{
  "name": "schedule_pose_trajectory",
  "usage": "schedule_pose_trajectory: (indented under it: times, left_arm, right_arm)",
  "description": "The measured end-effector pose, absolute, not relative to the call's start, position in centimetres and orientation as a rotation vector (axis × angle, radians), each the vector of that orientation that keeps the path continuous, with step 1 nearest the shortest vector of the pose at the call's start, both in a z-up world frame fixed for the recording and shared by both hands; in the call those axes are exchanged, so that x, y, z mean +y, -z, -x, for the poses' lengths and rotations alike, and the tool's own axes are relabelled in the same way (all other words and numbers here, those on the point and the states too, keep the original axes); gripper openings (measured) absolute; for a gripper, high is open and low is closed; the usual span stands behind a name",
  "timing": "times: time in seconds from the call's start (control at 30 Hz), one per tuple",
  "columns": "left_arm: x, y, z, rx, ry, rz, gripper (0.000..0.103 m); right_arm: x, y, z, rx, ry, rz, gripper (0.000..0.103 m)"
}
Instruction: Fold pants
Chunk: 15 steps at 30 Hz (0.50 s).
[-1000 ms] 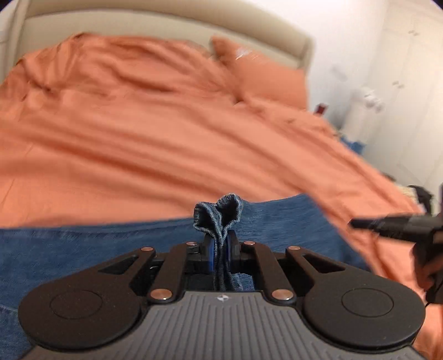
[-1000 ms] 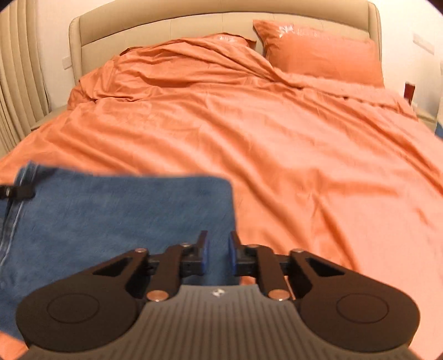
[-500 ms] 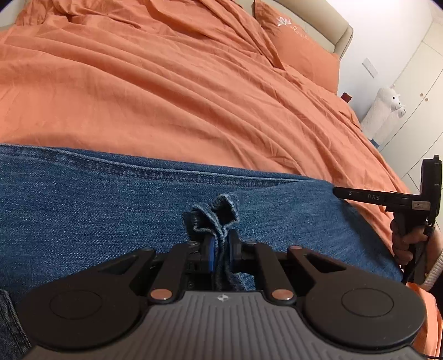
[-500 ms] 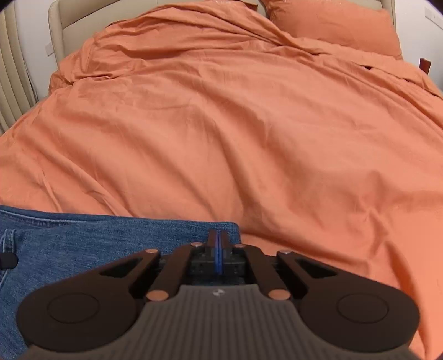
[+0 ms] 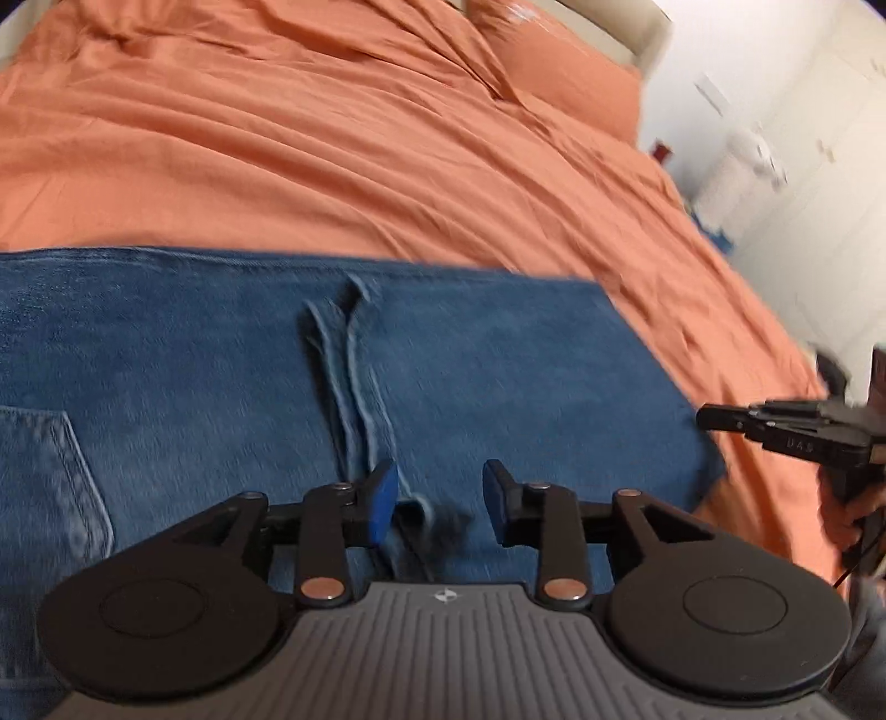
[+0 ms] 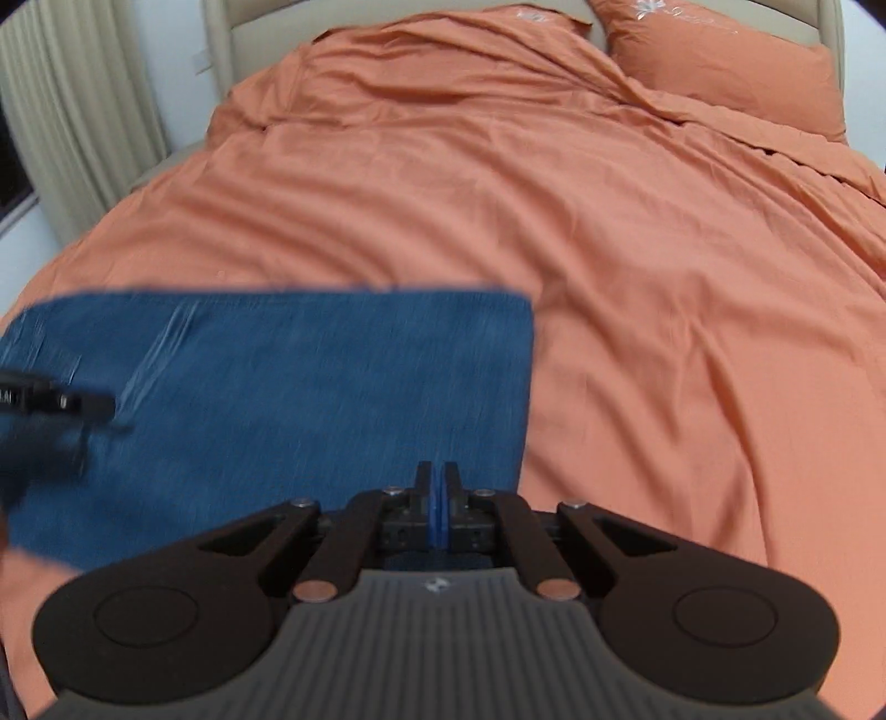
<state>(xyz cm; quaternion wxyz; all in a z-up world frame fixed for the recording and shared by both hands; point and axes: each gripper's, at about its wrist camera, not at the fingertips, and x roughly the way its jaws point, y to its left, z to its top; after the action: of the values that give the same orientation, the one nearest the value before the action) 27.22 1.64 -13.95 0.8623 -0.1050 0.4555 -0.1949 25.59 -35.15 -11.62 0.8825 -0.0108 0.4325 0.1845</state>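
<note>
Left wrist only: jeans (image 5: 221, 376) back pocket (image 5: 50, 482).

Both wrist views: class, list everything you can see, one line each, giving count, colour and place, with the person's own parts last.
jeans: one, blue, flat on the near part of the bed
duvet: one, orange, covering the bed
pillow: one, orange, at the headboard
headboard: one, beige, far end
curtain: one, cream, left of the bed
left gripper: one, black, jaws just opening above jeans hem
right gripper: one, black, shut, nothing visible between the pads
hand: one, on right gripper's handle
</note>
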Motion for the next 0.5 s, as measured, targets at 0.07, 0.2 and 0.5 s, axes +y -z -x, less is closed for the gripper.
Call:
schedule_pose_trajectory:
  times: [0.07, 0.2, 0.5]
  left_arm:
    - [0.8, 14.4, -26.7, 0.972, 0.396, 0.145, 0.037]
    - [0.2, 15.6, -27.2, 1.003, 0.365, 0.105, 0.037]
    - [-0.6, 17.0, -27.0, 1.019, 0.34, 0.052, 0.037]
  right_arm:
    - [-35.3, 12.6, -24.0, 0.918, -0.386, 0.062, 0.0]
    - [-35.1, 14.8, -22.7, 0.945, -0.378, 0.109, 0.0]
    - [-34.7, 17.2, -22.8, 0.947, -0.366, 0.141, 0.0]
